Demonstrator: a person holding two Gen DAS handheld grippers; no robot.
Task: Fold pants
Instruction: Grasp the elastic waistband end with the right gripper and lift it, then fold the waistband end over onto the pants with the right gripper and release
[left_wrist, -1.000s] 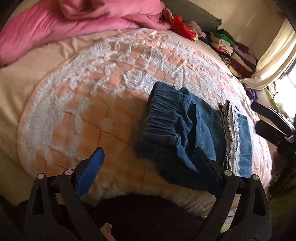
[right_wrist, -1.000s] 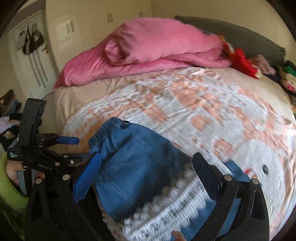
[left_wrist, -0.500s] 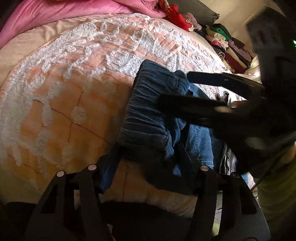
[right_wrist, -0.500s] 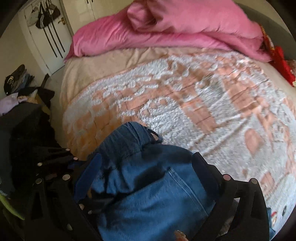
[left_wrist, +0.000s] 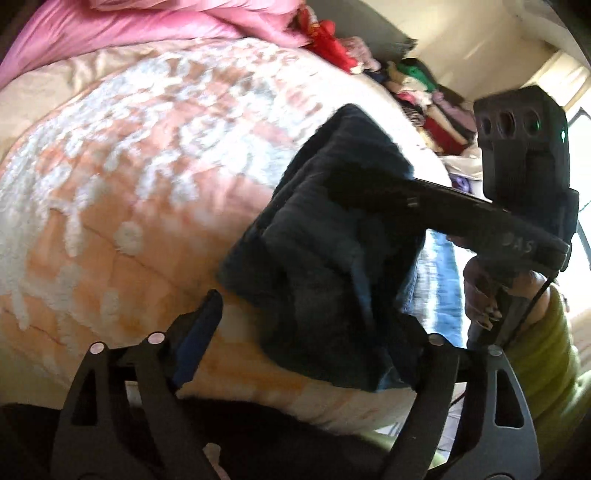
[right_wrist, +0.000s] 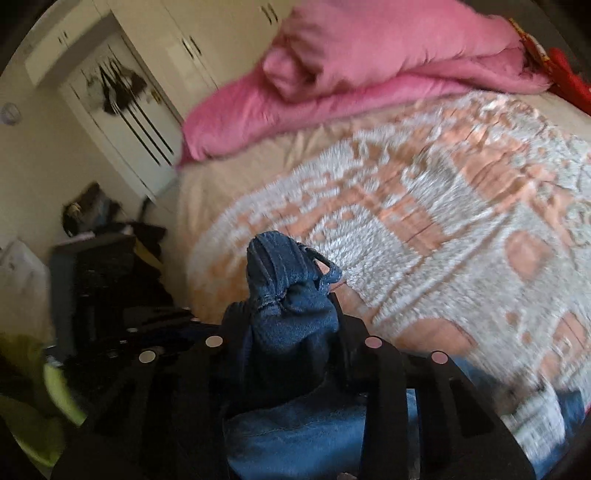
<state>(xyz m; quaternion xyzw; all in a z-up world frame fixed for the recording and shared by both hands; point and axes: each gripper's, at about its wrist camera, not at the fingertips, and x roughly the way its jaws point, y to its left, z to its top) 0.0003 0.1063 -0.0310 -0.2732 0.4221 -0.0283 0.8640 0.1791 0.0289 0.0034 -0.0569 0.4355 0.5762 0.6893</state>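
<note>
Pants gathered at the waistband, fold not finished.

We have the right gripper (right_wrist: 291, 325), its jaws just closed, pinching the bunched waistband of the pants (left_wrist: 332, 258) at the bed's (left_wrist: 129, 192) near edge. Left gripper (left_wrist: 314, 332) stands spread, just reopened; blur hides any contact. Folded bundle appears lifted; laying flat and tidying remain.

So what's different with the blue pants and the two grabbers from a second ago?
The right gripper came across to the waistband end of the blue pants; its jaws have just been closing and now pinch the bunched denim. The left gripper stayed put, its jaws just opening wider, open around the pants' near edge. The patterned blanket and pink duvet stayed where they were.
</note>
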